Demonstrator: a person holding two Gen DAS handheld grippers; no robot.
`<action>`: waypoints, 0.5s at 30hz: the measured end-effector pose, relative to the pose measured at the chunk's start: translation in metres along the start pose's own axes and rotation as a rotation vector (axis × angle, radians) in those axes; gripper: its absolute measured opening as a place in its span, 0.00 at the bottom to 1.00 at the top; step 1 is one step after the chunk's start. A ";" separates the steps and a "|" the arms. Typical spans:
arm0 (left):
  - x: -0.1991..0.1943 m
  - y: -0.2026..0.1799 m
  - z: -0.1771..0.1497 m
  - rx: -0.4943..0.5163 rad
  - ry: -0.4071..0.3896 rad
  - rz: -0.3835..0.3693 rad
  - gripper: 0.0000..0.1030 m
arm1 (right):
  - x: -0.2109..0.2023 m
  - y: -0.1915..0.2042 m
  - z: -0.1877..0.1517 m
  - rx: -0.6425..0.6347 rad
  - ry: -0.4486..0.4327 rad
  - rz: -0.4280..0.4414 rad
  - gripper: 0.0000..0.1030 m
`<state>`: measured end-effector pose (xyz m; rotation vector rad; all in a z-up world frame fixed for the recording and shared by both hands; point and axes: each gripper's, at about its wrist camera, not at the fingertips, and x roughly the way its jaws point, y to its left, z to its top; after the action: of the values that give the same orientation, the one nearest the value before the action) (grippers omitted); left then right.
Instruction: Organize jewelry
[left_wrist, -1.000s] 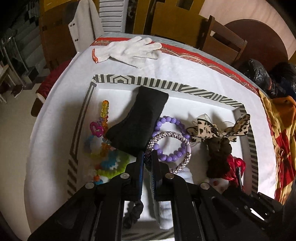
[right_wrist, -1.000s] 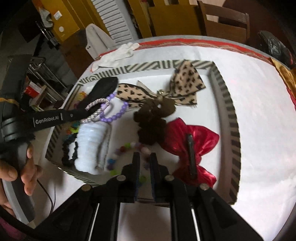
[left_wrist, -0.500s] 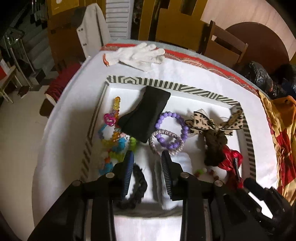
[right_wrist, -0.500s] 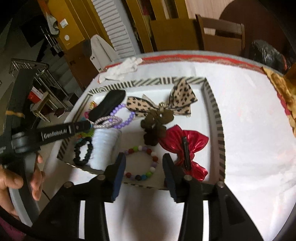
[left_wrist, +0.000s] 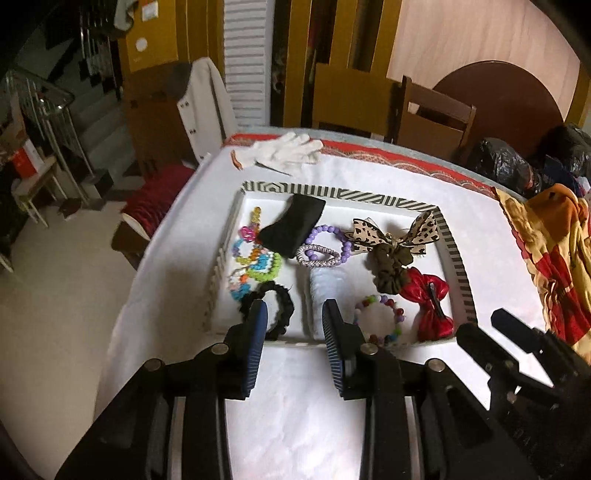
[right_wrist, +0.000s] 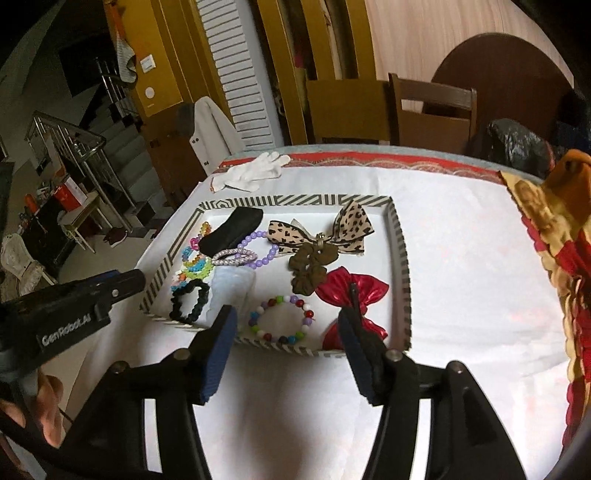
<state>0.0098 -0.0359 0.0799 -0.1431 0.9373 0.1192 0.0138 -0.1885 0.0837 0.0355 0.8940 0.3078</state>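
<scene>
A striped-rim tray (left_wrist: 456, 254) (right_wrist: 400, 243) on the white table holds jewelry: a silver sparkly bracelet (left_wrist: 318, 256) (right_wrist: 234, 257) over a purple bead bracelet (left_wrist: 346, 246) (right_wrist: 266, 254), a multicolour bead bracelet (left_wrist: 395, 325) (right_wrist: 282, 319), a black scrunchie (left_wrist: 284, 306) (right_wrist: 188, 301), a black pouch (left_wrist: 293, 223), a leopard bow (left_wrist: 391, 230) (right_wrist: 325, 230), a red bow (left_wrist: 430, 299) (right_wrist: 354, 291). My left gripper (left_wrist: 293, 314) is open and empty at the tray's near edge. My right gripper (right_wrist: 288, 325) is open and empty over the near edge.
A white glove (left_wrist: 284, 151) (right_wrist: 255, 170) lies beyond the tray. A patterned orange and red cloth (left_wrist: 550, 251) (right_wrist: 569, 258) lies at the right. Wooden chairs (left_wrist: 432, 118) stand behind the table. A white rolled item (left_wrist: 327, 291) lies in the tray.
Both grippers opened and pulled back from the tray. The left one let go of the silver bracelet, which now lies on the purple one. The right one released the multicolour bead bracelet.
</scene>
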 end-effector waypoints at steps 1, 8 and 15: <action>-0.004 0.000 -0.002 -0.002 -0.003 0.002 0.36 | -0.003 0.001 -0.001 -0.002 0.000 -0.003 0.61; -0.033 0.003 -0.019 -0.027 -0.041 0.027 0.36 | -0.026 0.009 -0.011 -0.025 -0.013 0.003 0.62; -0.050 0.001 -0.030 -0.020 -0.067 0.054 0.36 | -0.037 0.016 -0.018 -0.044 -0.013 0.005 0.65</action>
<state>-0.0435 -0.0420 0.1029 -0.1316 0.8730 0.1817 -0.0260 -0.1853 0.1034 -0.0011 0.8737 0.3313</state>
